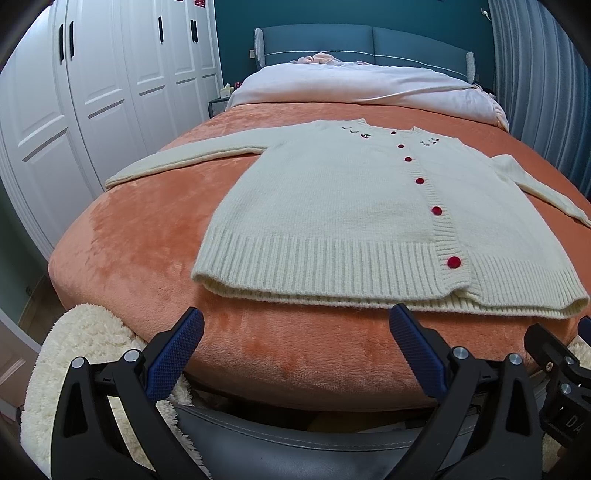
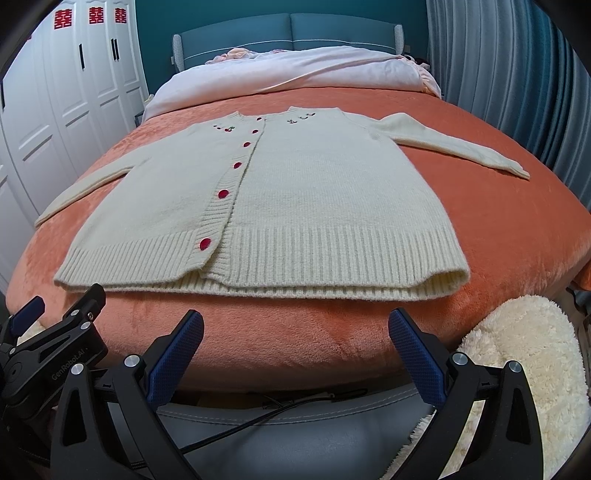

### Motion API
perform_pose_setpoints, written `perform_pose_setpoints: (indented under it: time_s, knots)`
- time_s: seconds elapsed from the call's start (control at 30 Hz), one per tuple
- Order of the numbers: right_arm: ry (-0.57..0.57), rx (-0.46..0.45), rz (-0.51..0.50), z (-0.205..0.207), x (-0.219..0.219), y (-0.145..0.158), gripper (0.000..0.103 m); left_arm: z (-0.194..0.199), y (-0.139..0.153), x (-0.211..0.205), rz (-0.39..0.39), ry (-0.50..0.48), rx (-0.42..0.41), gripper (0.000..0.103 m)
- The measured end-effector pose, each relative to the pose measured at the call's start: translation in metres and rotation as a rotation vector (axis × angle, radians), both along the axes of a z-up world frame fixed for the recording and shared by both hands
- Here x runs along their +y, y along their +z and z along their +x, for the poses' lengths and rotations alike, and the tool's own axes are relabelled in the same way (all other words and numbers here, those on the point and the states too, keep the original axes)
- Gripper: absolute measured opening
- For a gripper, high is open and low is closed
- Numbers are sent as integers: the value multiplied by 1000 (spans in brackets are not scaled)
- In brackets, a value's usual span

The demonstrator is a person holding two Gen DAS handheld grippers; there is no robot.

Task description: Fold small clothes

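1. The left gripper has black triangular arms with cut-outs and round silver bolts.
2. Its fingers carry dark blue, fine-gridded pads.
3. The right gripper looks the same: black frame, silver bolts, blue pads.
4. The right view shows white "GenRobot.AI" lettering on the left gripper's black side.

Teal wall, white wardrobe doors, teal padded headboard, grey curtain, orange bedspread

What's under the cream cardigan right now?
The cardigan lies flat, buttoned, sleeves spread, directly on the orange blanket, which shows all around it. Whether anything sits beneath its body is hidden. Both grippers, left and right, are open, short of the hem.
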State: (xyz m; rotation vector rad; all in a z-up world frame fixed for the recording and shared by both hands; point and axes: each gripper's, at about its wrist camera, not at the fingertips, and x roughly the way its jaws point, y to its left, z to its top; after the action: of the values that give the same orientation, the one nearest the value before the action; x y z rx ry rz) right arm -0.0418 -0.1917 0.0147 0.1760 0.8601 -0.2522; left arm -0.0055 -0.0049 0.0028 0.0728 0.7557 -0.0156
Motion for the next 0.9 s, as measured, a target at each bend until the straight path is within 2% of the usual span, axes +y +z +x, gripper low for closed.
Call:
perform_pose_setpoints:
  time_s: [0.9]
  knots:
    - [3, 2, -2, 0, 2, -1, 98, 0, -1, -1, 8, -2, -1, 98]
